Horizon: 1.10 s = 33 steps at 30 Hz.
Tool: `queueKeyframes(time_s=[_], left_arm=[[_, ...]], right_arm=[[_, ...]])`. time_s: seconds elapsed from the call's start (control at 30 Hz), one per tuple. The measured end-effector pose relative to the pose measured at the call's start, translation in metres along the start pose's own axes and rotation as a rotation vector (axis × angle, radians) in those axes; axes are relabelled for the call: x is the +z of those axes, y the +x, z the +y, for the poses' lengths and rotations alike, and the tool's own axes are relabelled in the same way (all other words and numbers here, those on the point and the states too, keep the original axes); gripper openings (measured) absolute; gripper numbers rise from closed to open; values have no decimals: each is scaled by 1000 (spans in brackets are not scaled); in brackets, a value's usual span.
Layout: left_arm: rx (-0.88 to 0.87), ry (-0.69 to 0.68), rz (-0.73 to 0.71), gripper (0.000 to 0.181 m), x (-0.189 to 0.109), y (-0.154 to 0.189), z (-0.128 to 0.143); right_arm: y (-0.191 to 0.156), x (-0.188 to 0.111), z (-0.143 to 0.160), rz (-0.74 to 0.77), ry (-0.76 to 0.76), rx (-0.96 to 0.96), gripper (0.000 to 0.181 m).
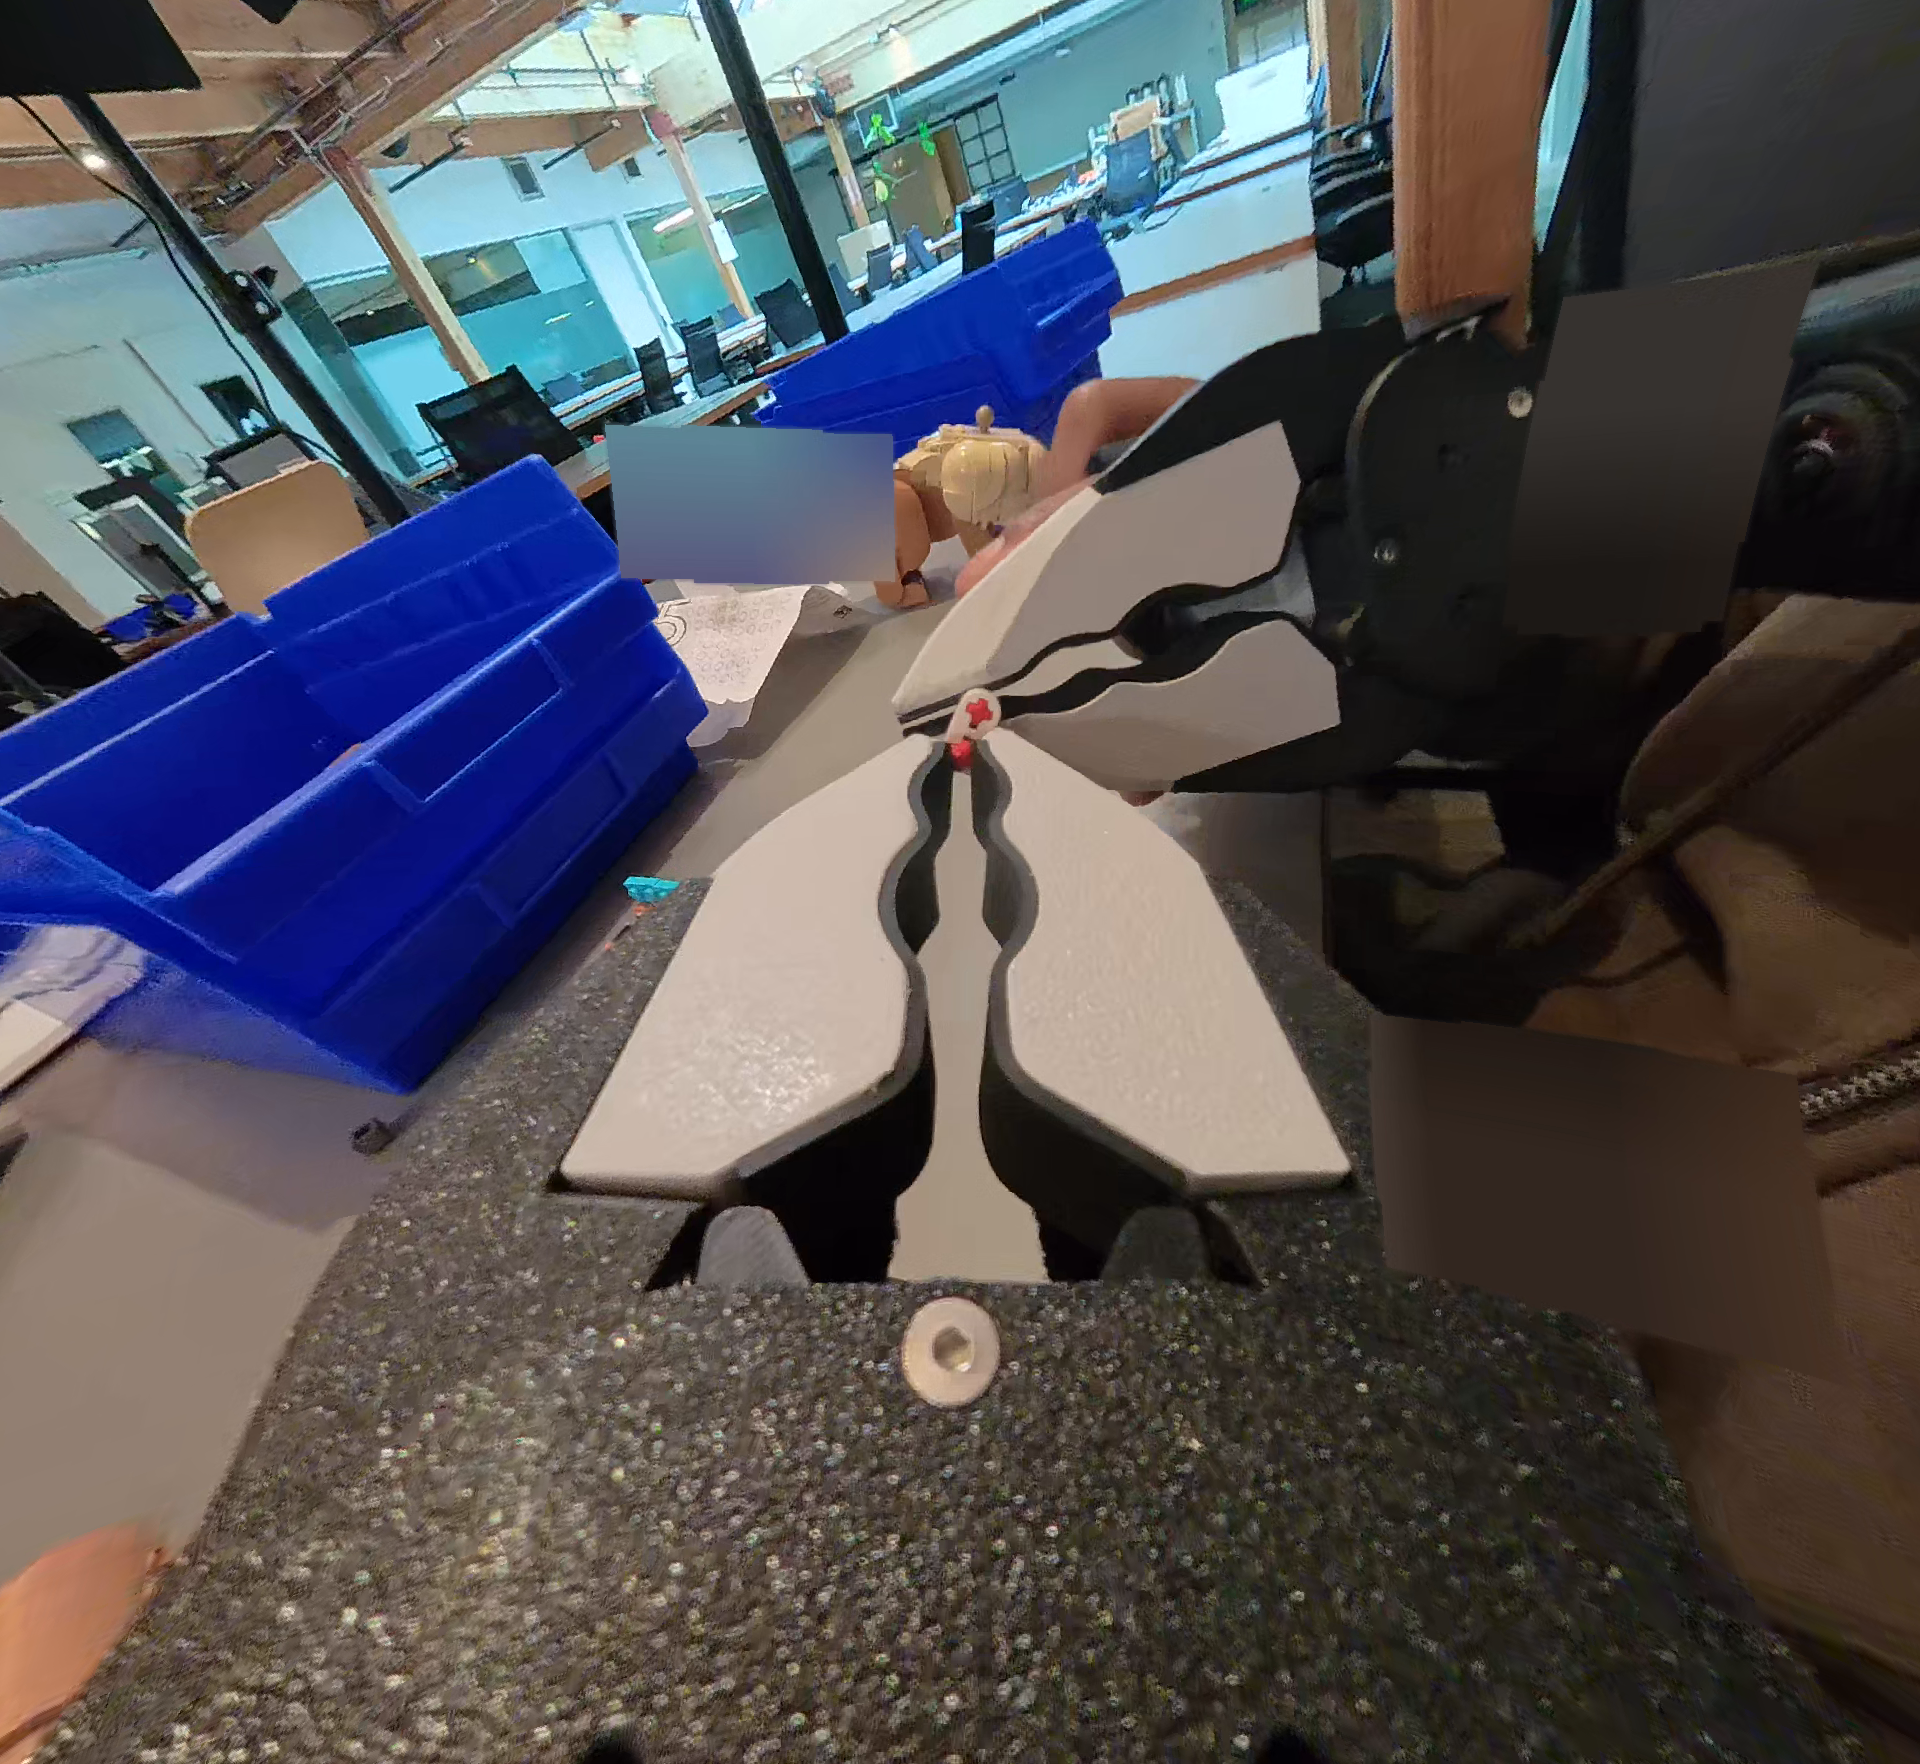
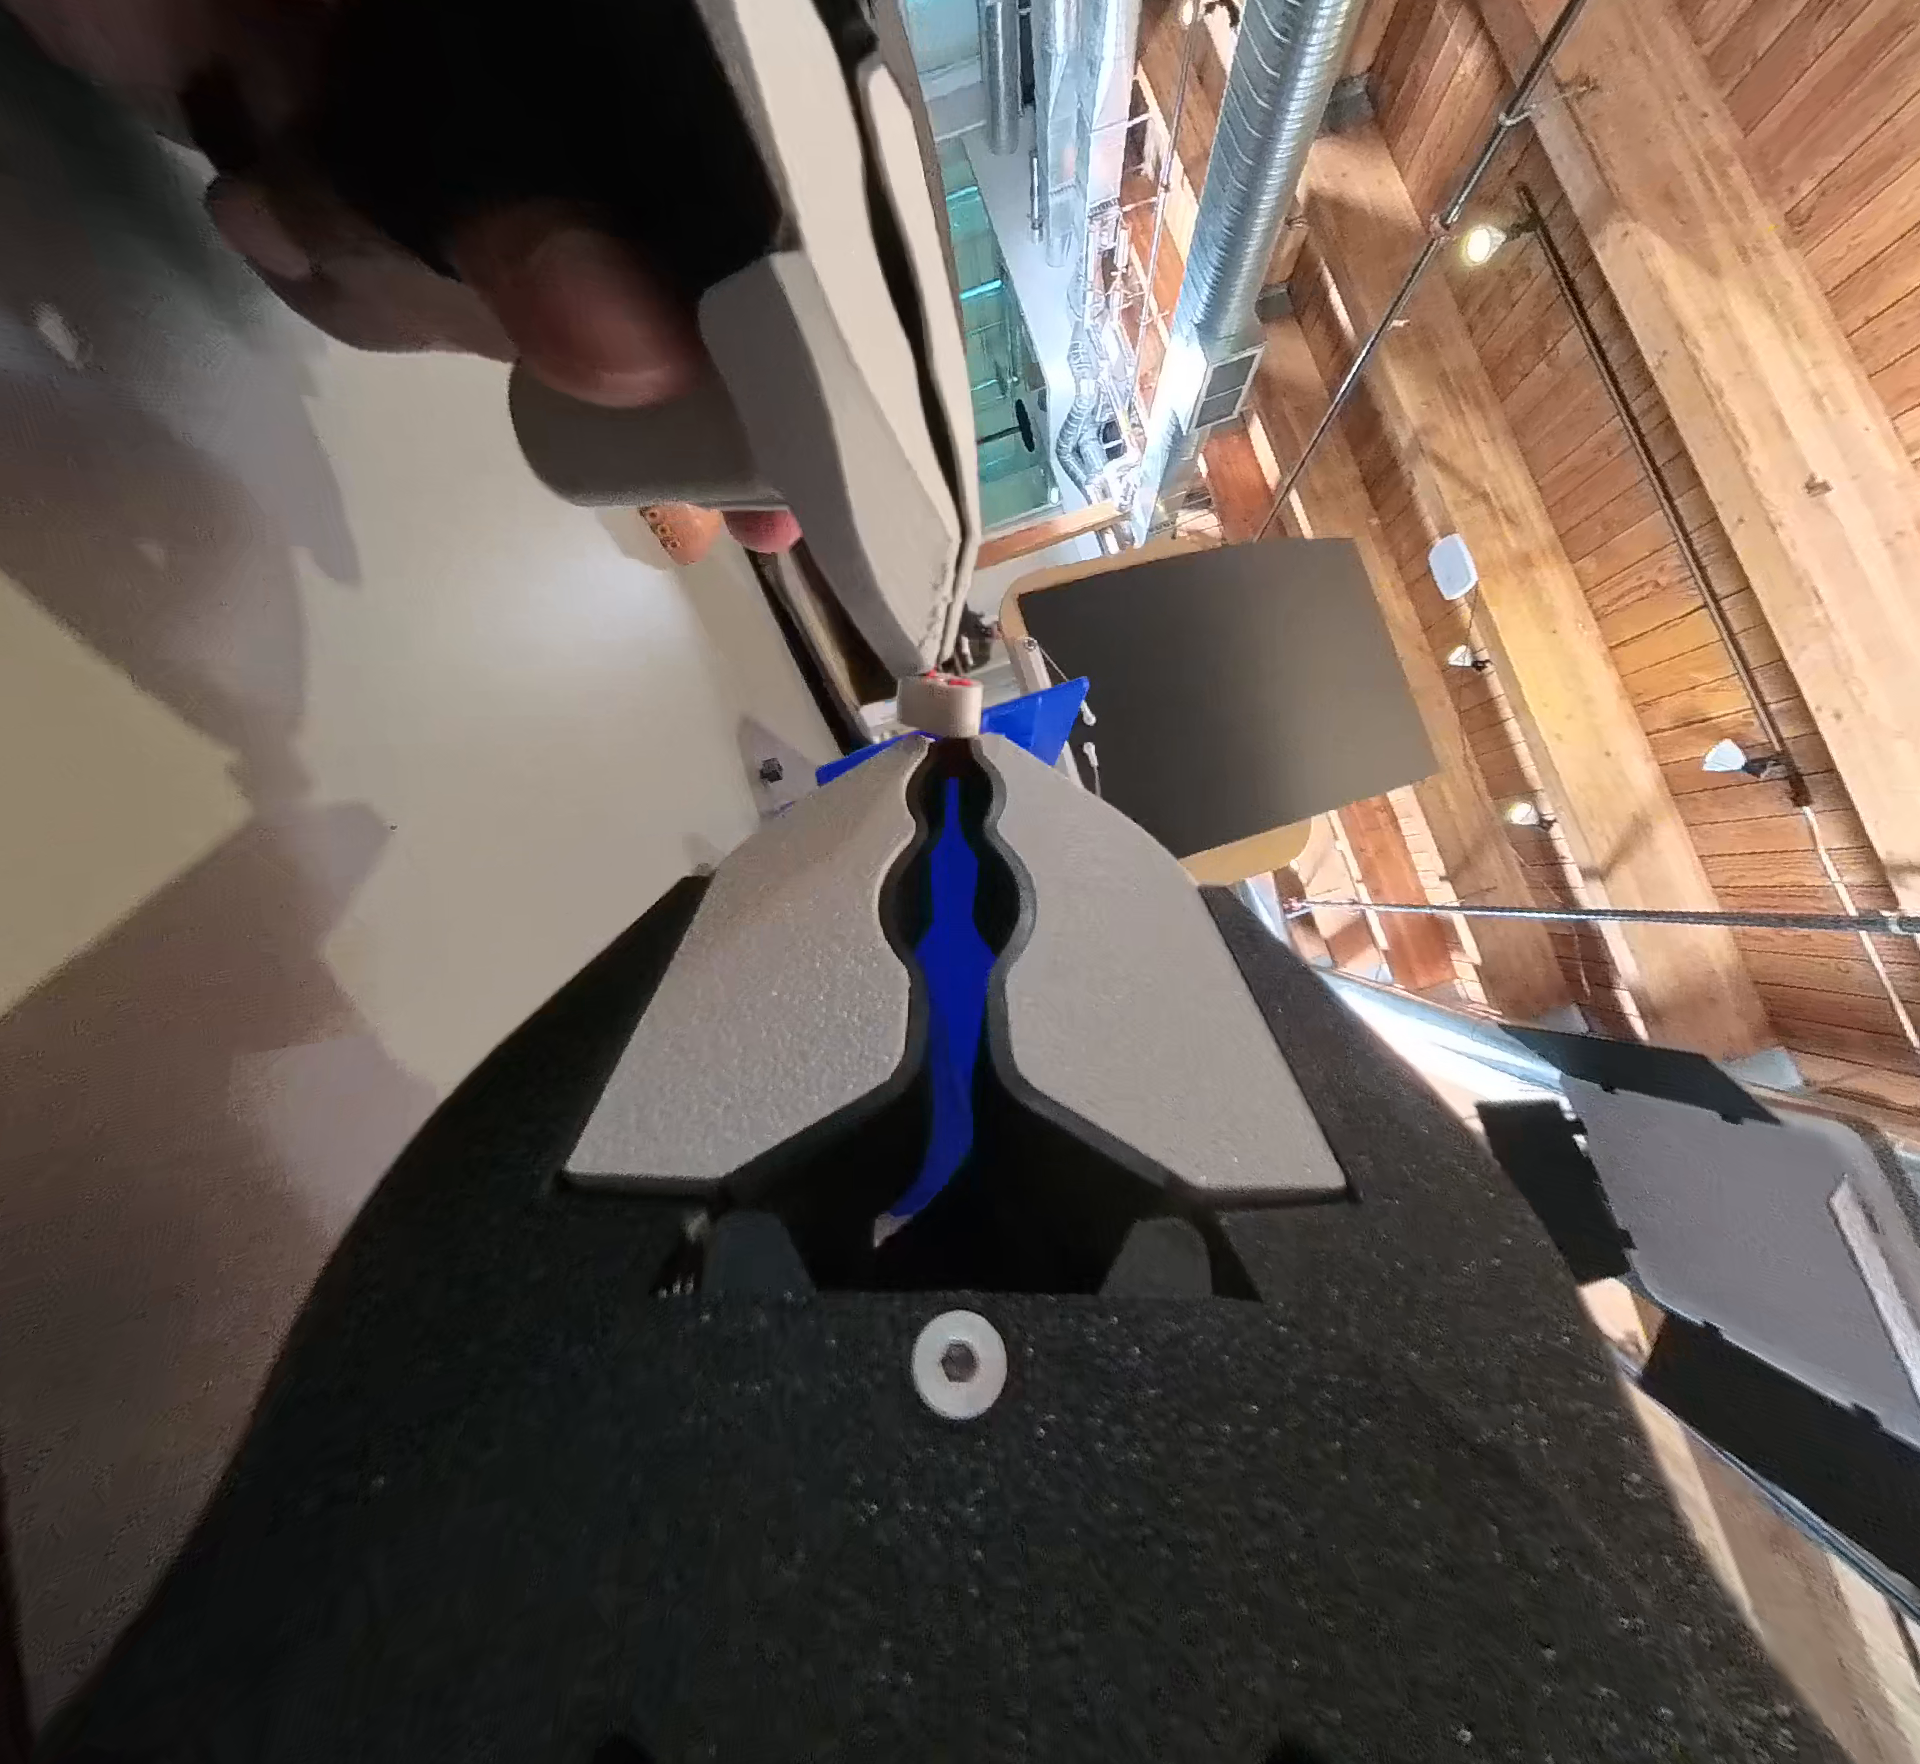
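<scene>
My left gripper (image 1: 961, 758), at the centre of its own view, has its two matte grey, wavy-edged fingers drawn in until the tips pinch a small red peg (image 1: 962, 755). That peg seems to belong to a small pale round piece (image 1: 977, 712) with a red cross-shaped hole, sitting just above my fingertips. From the right of the frame my right gripper (image 1: 940, 708) reaches in sideways, its grey-and-black fingers pressed together on the same round piece, so both tools meet at one tiny part in mid-air above the grey table (image 1: 831, 706).

In the right wrist view the picture is rolled sideways. There the round piece (image 2: 940, 704) looks like a short grey cylinder with red dots on top, held at the tip of the right gripper (image 2: 948, 750), whose jaws are closed on the stem below it; the left gripper (image 2: 935, 649) comes down from the upper left, with a person's fingertip (image 2: 592, 322) on its grey trigger.

At the left of the left view I count two glossy blue plastic bins (image 1: 343, 779) nested close by, and a further stack of blue bins (image 1: 966, 332) at upper centre. Beside that stack stands a tan brick-built figure (image 1: 971, 478). A crumpled printed sheet (image 1: 748, 644) lies on the table; its print is too small to read. A small teal piece (image 1: 652, 890) lies near the bins.
</scene>
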<state>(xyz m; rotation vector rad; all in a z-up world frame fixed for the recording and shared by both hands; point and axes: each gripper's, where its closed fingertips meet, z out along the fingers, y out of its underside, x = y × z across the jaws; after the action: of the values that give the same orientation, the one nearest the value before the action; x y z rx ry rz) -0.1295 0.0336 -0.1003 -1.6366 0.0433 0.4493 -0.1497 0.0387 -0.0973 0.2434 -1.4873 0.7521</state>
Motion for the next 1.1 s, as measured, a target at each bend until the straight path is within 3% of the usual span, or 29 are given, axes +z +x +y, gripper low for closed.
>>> queueKeyframes(time_s=[0.63,0.7,0.77,0.83,0.93,1.1], left_arm=[[-105,26,76,4,-6,3,-3],[-280,230,-25,3,-52,-40,-22],[-269,159,-128,3,-71,-59,-2],[-190,92,-97,3,-54,-44,-2],[-190,99,-47,4,-28,-30,-4],[-213,110,-7,4,-23,-26,-5]], right_arm=[[-5,-8,-1,-64,51,60,1],[15,-16,53,-4,-124,100,1],[42,-34,75,20,-88,261,1],[46,-33,78,15,-126,151,0],[36,-22,58,-8,-63,179,0],[23,-15,38,-22,-18,199,0]])
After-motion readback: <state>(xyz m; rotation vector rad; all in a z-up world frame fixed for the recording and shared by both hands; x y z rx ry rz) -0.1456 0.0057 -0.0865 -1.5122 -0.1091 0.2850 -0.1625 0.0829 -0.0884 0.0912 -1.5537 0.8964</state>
